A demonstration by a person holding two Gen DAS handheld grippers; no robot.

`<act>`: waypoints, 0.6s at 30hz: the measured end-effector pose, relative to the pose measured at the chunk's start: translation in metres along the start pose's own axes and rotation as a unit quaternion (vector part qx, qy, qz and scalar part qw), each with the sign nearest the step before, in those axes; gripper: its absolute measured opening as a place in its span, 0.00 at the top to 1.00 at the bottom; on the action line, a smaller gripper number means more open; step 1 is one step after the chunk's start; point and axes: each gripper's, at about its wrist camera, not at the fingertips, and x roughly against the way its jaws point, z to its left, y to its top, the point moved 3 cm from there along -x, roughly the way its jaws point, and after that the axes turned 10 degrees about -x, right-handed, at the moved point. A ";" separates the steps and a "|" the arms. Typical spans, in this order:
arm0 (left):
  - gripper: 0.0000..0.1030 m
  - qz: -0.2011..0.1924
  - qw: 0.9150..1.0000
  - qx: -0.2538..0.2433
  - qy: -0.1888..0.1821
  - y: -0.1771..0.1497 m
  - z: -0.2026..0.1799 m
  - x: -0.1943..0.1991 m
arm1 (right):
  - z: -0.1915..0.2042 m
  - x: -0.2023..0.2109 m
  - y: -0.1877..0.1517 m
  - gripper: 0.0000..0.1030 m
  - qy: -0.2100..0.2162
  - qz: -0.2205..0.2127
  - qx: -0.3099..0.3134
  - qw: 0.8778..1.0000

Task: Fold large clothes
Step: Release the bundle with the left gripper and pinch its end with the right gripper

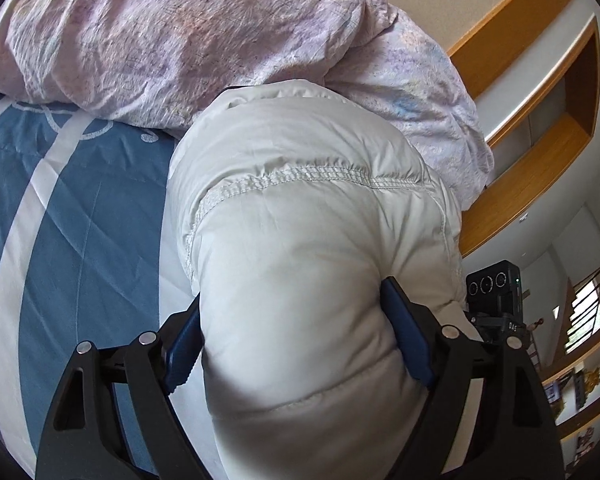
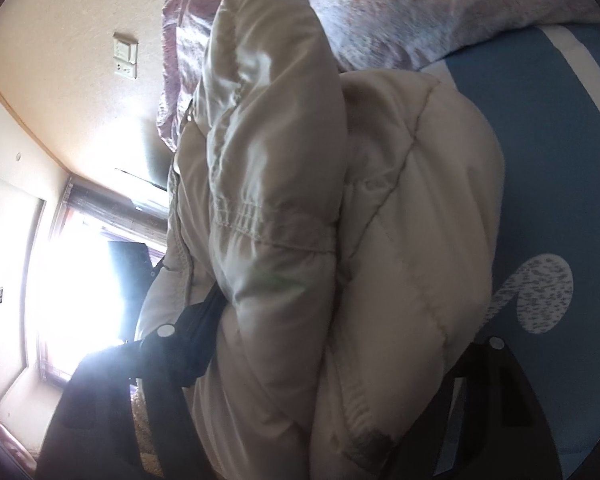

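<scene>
A puffy off-white quilted jacket (image 1: 300, 200) is bunched into a thick bundle on the bed. In the left wrist view my left gripper (image 1: 296, 320) straddles the near end of the bundle. Both blue pads (image 1: 408, 340) press into the padding from the sides. In the right wrist view the same jacket (image 2: 400, 200) fills the middle, with a folded sleeve or flap lying over it. My right gripper (image 2: 340, 320) is shut on it. Its left finger (image 2: 204, 320) digs into the fabric, and the right finger is mostly hidden behind the bulge.
The jacket lies on a blue bed cover (image 1: 80, 220) with white stripes. A crumpled lilac duvet (image 1: 180, 32) is piled just beyond it. A wooden wall shelf (image 1: 540, 120) and a black camera (image 1: 496, 292) stand to the right. A bright window (image 2: 72, 280) shows in the right wrist view.
</scene>
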 end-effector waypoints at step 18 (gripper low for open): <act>0.08 -0.041 0.962 -0.183 0.198 0.009 -0.056 0.039 | 0.075 0.063 -0.027 0.18 -0.195 -0.212 0.043 0.957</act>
